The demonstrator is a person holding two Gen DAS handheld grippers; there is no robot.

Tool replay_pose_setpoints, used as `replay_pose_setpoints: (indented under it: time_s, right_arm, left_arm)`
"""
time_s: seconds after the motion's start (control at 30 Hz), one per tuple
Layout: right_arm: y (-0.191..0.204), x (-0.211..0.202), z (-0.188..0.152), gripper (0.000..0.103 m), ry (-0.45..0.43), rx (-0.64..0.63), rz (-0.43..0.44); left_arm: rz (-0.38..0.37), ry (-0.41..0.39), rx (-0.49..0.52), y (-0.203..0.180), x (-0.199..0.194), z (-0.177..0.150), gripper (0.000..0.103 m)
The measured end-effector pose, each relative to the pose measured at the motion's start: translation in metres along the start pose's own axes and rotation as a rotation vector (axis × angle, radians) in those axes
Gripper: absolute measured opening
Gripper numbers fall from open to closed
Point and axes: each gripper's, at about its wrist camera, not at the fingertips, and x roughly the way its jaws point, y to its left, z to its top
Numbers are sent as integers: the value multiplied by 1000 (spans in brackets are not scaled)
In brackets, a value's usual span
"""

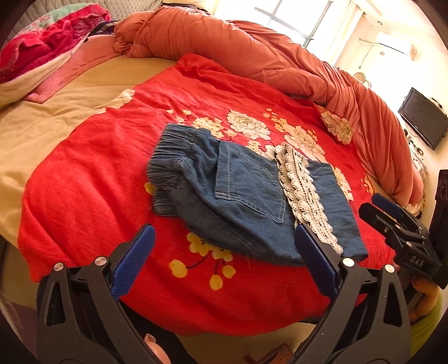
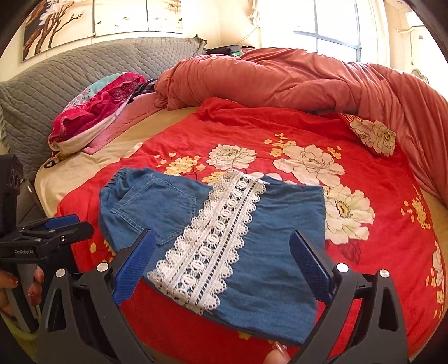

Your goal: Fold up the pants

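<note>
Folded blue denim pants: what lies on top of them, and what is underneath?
A white crochet lace band crosses the folded blue denim pants. Under them lies the red floral bedspread; its pattern beneath is hidden.

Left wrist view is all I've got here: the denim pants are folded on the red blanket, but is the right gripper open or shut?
Observer: The right gripper is open, jaws wide over the near edge of the denim pants, gripping nothing.
Operator: Does the white lace strip run the whole way across?
Observer: Yes, the lace strip crosses the fold diagonally from far edge to near edge, lying flat.
Operator: Anything behind the bed?
Observer: A grey quilted headboard with a blossom painting above it.
Operator: And the left gripper?
Observer: The left gripper is open too, empty, at the pants' near edge.
</note>
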Motion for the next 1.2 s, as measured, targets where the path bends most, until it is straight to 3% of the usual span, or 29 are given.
replay_pose_setpoints:
  time_s: [0.27,0.47,0.57,0.73,0.97,1.07,1.1,1.13,1.17,1.2]
  right_arm:
    - [24,28,34,96,15,-79,49]
    - [52,60,65,96,56,-140,162]
    - [68,84,84,96,106,-165,232]
    - [96,123,104,96,212,-218,341]
    - [139,172,100,96,344,-370,382]
    - [147,194,95,95,409,-356,414]
    - [148,199,93,92,421,-348,429]
    - [150,207,89,82,447,-344,445]
    - [150,212,85,62,463,-343,455]
    - [151,215,82,58,476,-340,468]
  left_arm:
    - [32,-5,-92,35,7,10,93]
    - [0,2,-171,52,20,14,93]
    - [-30,-1,-213,56,28,14,74]
    - [-16,2,-194,53,38,11,55]
    - [26,-4,-136,47,45,4,54]
    - [28,-6,-131,46,47,4,54]
    - [27,-7,-131,47,47,4,54]
    - [26,-8,-131,47,47,4,54]
    - [25,-11,-133,48,48,4,54]
    - [22,-12,-137,49,48,4,54]
